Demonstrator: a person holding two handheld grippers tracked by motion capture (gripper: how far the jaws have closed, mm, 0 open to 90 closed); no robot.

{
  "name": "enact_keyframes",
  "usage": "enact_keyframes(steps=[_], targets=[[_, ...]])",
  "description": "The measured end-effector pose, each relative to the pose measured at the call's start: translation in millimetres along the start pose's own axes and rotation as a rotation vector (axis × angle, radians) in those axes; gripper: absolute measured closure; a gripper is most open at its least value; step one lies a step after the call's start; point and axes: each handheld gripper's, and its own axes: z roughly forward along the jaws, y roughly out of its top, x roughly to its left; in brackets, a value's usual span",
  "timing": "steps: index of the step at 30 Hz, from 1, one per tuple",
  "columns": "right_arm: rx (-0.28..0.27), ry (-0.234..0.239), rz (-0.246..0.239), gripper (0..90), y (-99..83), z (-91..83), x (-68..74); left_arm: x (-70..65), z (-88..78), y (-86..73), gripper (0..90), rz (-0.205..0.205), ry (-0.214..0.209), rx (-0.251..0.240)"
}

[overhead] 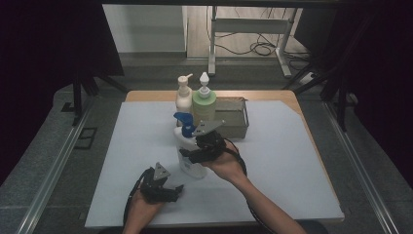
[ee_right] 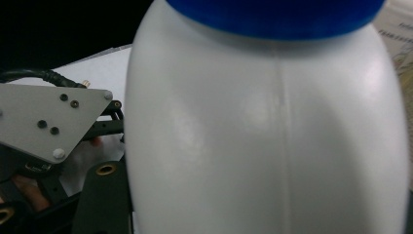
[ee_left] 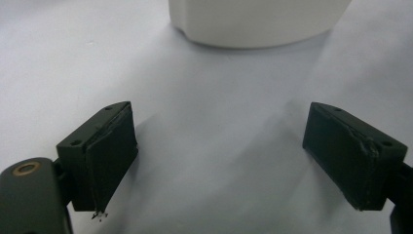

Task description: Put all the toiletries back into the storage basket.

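While the left gripper [overhead: 168, 187] rested released on the table [overhead: 272, 161] at lower centre, the right gripper [overhead: 192, 146] clasped the white bottle [overhead: 187, 151] standing mid-frame. Beyond, at upper centre, a cream bottle [overhead: 183, 99] and green bottle [overhead: 204, 105] stood beside a box [overhead: 233, 119].

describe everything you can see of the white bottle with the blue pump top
The white bottle looks like glossy plastic, with rounded shoulders and a moulded seam running down its side, topped by a blue pump cap. It stands upright on the pale sheet near the table's middle, in front of two other pump bottles. The right gripper is closed around its upper body from the right; the left gripper rests open just in front of its base, apart from it.
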Motion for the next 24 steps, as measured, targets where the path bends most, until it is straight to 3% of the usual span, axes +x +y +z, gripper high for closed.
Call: enact_keyframes(steps=[10,24], targets=[[-0.011,-0.016,-0.009,37.9,7.8,-19.4,-6.1,0.2,-0.2,0.0,12.1,0.002,0.0,0.002],[-0.021,-0.053,0.017,38.0,8.4,-44.3,-23.0,0.5,-0.3,0.1,12.1,0.006,0.0,0.004]])
